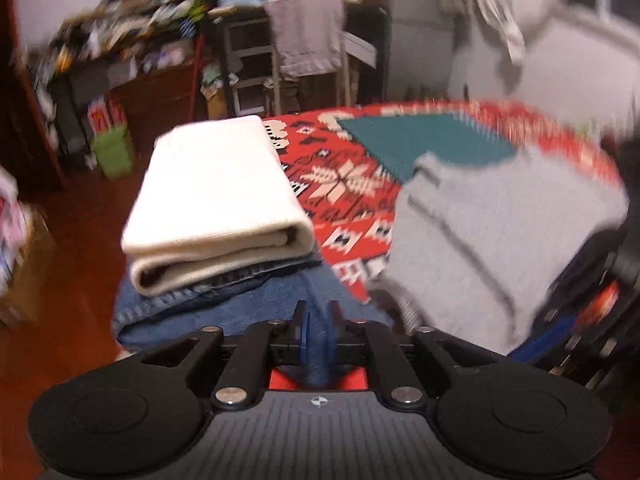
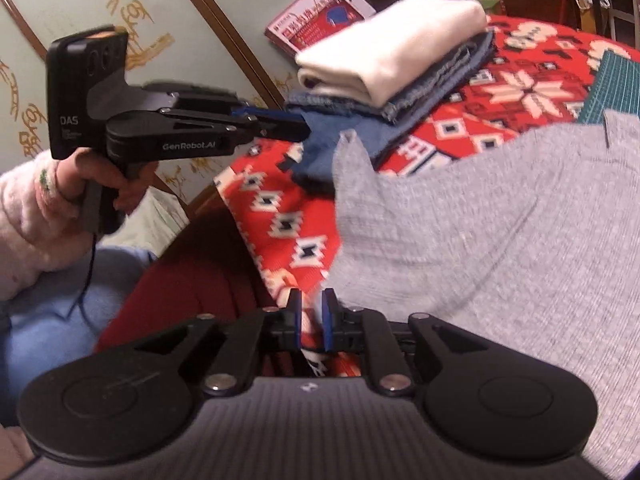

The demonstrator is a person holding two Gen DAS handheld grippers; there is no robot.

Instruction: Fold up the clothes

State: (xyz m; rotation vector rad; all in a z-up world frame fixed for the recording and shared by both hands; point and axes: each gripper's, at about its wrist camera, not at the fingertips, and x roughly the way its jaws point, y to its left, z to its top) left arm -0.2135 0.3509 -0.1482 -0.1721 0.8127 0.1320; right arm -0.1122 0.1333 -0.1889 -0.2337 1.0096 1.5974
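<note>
left gripper (image 2: 298, 126) body reads "genrobot.ai" and "das", mid left of the right wrist view; its fingers are pinched together on the blue denim (image 2: 320, 136); a hand (image 2: 100, 184) in a pale fuzzy sleeve (image 2: 24, 216) holds it; right gripper (image 2: 313, 320) jaws sit close with a narrow gap, cannot tell if the grey top (image 2: 500, 232) is gripped, its edge lies just beside the tips; folded white cloth (image 1: 216, 196) rests on folded jeans (image 1: 224, 300) centre left, on a red patterned blanket (image 1: 340, 184); green box (image 1: 114, 152) on floor, contents unclear.
</note>
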